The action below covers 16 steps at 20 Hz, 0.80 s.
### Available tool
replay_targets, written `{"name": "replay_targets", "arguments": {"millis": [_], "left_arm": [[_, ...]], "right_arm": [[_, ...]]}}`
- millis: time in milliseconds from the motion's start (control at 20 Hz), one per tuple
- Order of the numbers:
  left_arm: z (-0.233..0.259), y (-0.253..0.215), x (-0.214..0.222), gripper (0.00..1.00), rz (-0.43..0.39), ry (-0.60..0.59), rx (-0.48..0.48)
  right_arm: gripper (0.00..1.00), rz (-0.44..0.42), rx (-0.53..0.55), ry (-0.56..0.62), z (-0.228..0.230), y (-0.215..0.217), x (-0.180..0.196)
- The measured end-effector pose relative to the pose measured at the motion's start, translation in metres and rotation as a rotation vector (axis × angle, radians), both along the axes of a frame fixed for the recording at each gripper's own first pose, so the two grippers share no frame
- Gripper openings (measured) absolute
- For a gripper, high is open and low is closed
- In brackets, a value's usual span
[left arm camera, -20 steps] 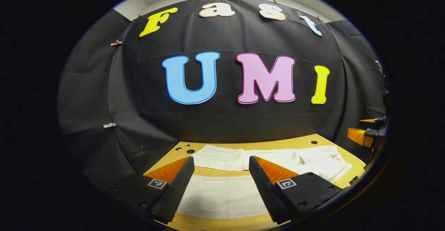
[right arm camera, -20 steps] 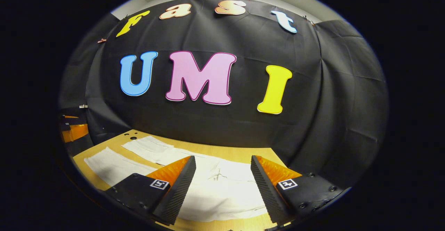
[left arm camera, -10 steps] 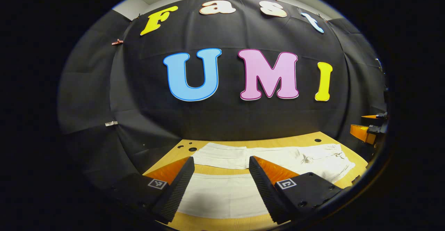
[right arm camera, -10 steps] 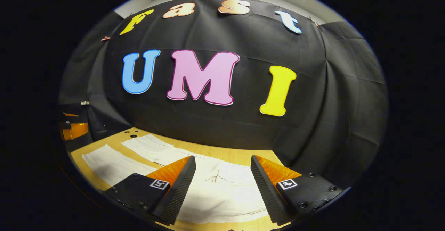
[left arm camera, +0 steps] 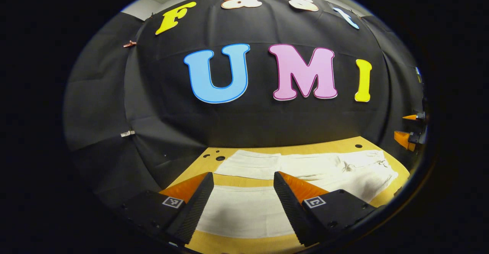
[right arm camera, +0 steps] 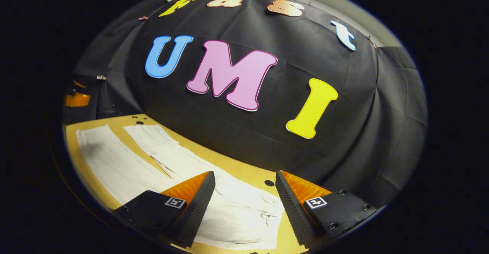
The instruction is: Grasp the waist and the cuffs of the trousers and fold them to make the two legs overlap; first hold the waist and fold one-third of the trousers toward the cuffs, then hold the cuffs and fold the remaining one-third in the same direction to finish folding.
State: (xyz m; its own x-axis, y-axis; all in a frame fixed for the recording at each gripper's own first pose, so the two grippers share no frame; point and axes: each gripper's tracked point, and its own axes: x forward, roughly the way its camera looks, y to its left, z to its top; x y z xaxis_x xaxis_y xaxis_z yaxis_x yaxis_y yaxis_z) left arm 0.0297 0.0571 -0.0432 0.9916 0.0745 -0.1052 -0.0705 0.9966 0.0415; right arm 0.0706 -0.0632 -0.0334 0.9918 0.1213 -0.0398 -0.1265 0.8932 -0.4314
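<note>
We hold both hand-held grippers wide apart above the white trousers (left arm camera: 244, 212) spread flat on the desk (left arm camera: 336, 147): left hand-held gripper (left arm camera: 241, 204) over a cuff, right hand-held gripper (right arm camera: 244, 208) over the waist. We should pinch the near edges fully before folding.

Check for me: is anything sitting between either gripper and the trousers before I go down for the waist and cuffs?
Nothing visible is. The trousers lie flat on the wooden table, legs apart. The left gripper hangs above the near leg, the right gripper above the waist end, both with jaws open.

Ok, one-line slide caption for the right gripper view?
Open right gripper above white fabric trousers spread flat on yellow wooden table.
</note>
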Motion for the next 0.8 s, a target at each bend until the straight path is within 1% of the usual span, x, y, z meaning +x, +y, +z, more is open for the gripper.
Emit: {"name": "replay_targets", "arguments": {"millis": [150,300,450,600,700,800], "left_arm": [[-0.02,0.011,0.0,0.98,0.0,0.06,-0.001],[-0.039,0.025,-0.002,0.98,0.022,0.111,0.004],[-0.052,0.035,-0.003,0.98,0.047,0.149,-0.02],[-0.062,0.04,0.002,0.98,0.071,0.177,-0.055],[-0.065,0.044,0.004,0.98,0.084,0.186,-0.077],[-0.07,0.048,0.005,0.98,0.099,0.2,-0.073]], "right_arm": [[0.97,0.024,-0.113,0.003,-0.005,-0.022,0.014],[0.98,0.083,-0.257,0.04,-0.024,-0.039,0.021],[0.97,0.147,-0.417,0.114,-0.051,-0.059,0.027],[0.97,0.223,-0.542,0.194,-0.081,-0.079,0.028],[0.97,0.28,-0.631,0.245,-0.1,-0.091,0.026],[0.97,0.349,-0.718,0.311,-0.124,-0.102,0.015]]}}
